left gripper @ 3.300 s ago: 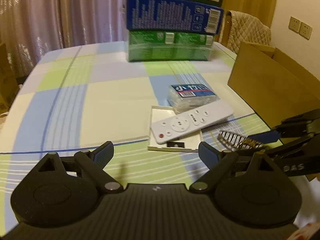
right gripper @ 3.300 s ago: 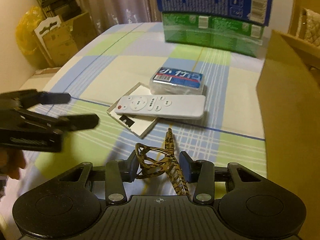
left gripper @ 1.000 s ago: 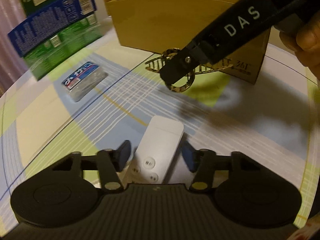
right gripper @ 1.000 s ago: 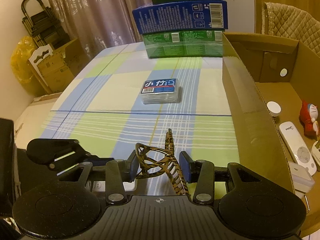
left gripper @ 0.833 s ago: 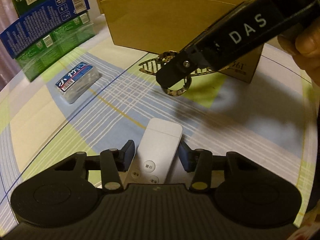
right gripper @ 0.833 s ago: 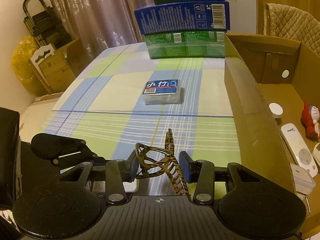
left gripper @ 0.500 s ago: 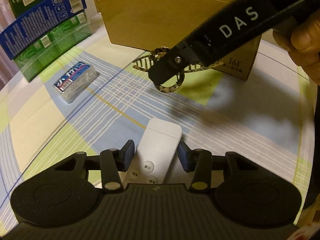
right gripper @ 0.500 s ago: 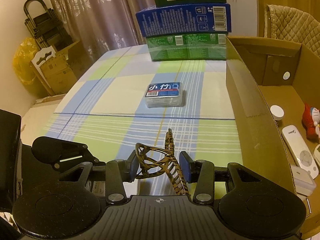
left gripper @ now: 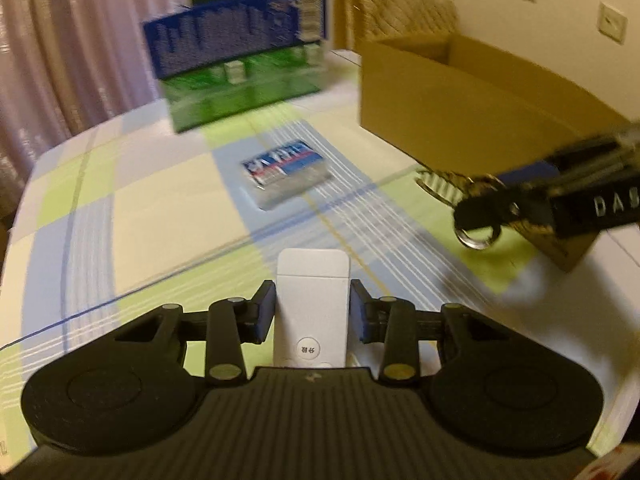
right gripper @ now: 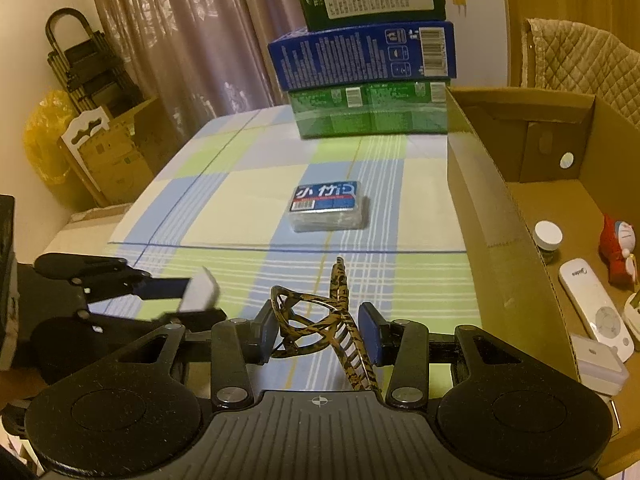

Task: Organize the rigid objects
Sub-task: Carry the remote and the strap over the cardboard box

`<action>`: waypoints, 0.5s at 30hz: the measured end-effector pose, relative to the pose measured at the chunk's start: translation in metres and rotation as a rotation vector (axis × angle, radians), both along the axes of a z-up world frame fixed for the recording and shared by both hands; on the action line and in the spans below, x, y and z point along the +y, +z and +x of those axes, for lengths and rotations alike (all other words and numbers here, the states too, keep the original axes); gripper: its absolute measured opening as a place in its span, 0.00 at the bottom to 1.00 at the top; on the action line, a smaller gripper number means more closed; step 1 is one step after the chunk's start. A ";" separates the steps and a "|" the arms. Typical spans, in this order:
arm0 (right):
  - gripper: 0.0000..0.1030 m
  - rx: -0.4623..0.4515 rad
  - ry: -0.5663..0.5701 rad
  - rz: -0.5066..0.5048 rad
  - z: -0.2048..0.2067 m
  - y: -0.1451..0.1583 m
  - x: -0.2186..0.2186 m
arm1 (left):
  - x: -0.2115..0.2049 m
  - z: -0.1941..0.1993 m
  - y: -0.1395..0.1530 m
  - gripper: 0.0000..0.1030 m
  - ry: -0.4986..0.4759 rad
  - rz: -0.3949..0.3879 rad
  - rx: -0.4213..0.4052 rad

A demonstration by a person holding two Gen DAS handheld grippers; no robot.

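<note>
White remote (left gripper: 312, 304) clamped between the left gripper (left gripper: 313, 316) pads, whose jaws have just been closing on it, above the checked tablecloth (left gripper: 160, 216); tortoiseshell hair clip (right gripper: 320, 320) pinched in the right gripper (right gripper: 318, 332) beside the cardboard box (right gripper: 500, 216), blue-labelled packet (right gripper: 328, 206) farther off

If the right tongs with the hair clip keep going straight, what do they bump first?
Probably the checked tablecloth, short of the blue-labelled packet; the right tongs tilt downward, though depth is unclear.
</note>
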State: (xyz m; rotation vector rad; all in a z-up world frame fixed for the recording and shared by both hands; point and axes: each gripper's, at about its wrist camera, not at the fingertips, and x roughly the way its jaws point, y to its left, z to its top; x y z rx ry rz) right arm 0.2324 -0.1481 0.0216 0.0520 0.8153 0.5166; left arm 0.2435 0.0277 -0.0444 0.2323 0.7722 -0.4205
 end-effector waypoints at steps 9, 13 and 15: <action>0.39 -0.037 0.005 0.026 -0.004 0.007 0.003 | 0.015 -0.007 0.024 0.33 0.119 -0.046 -0.087; 0.39 -0.056 0.005 0.036 -0.006 0.012 0.004 | 0.019 -0.009 0.033 0.33 0.163 -0.066 -0.116; 0.39 -0.064 0.005 0.040 -0.007 0.014 0.005 | 0.020 -0.010 0.037 0.33 0.178 -0.077 -0.127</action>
